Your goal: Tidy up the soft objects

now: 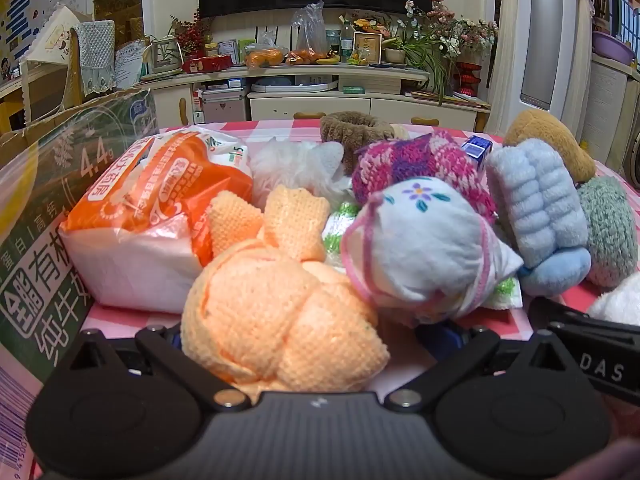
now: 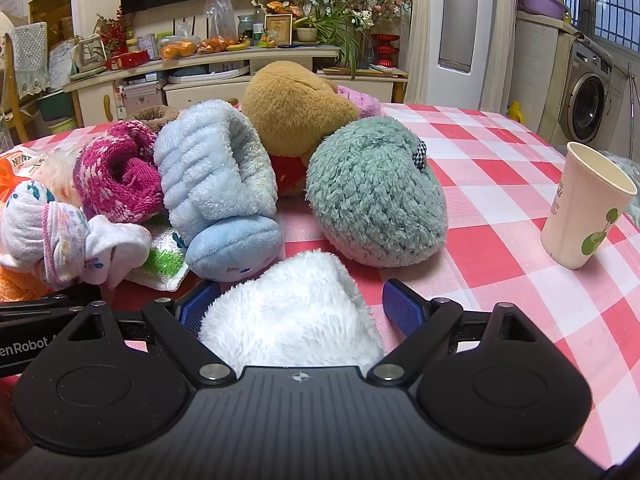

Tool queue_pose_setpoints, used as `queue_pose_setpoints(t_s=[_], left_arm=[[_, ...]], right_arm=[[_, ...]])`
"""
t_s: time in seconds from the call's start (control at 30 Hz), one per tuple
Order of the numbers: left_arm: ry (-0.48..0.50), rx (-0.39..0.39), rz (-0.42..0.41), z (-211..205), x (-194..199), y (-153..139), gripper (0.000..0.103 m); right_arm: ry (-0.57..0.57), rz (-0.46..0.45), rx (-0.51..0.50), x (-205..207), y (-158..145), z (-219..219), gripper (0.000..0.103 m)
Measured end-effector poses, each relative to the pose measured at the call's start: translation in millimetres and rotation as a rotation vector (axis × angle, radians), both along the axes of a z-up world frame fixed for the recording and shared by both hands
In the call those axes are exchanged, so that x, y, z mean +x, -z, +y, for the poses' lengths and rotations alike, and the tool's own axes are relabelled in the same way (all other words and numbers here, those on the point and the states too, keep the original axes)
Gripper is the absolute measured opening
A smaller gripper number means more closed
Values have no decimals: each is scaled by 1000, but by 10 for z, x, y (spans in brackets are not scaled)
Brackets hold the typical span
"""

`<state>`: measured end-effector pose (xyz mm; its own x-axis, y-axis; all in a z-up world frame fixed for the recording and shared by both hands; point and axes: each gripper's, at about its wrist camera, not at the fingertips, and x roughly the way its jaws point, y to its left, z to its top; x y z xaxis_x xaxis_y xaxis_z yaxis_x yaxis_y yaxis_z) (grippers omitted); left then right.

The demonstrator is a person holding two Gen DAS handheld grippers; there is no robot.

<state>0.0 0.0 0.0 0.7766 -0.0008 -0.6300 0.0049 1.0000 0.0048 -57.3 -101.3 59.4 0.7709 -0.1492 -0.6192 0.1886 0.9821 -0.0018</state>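
An orange knitted bundle [image 1: 280, 320] lies between the spread fingers of my left gripper [image 1: 312, 332], whose jaws stand wide and open; the bundle hides most of both pads. A white fluffy item [image 2: 296, 312] sits between the blue pads of my right gripper [image 2: 300, 304], also open, with a gap at the right pad [image 2: 402, 312]. Piled ahead are a white flowered sock bundle [image 1: 420, 240], a magenta knit piece [image 2: 116, 176], a light blue fleece item [image 2: 216, 176], a green fuzzy item [image 2: 376, 192] and a brown plush [image 2: 296, 100].
A green cardboard carton [image 1: 48, 184] stands at the far left with an orange tissue pack [image 1: 152, 200] beside it. A paper cup [image 2: 584, 208] stands on the pink checked tablecloth [image 2: 500, 152] at the right. A cluttered cabinet lies beyond the table.
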Motion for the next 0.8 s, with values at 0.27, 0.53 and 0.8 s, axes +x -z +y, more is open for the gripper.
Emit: queue_pose_setpoints(t_s=[0.27,0.53,0.8], left_arm=[[9,-1,4,29,-220,-16,103],[62,24,18,124,-606,-8,102],[78,27,-26,216,-870,-298,102]], right_arm=[[-10,6,-2,-216,-55,6,103],[-6,16,25,-366,-87,-21,103],[25,-41,19,-553,-108,-7,103]])
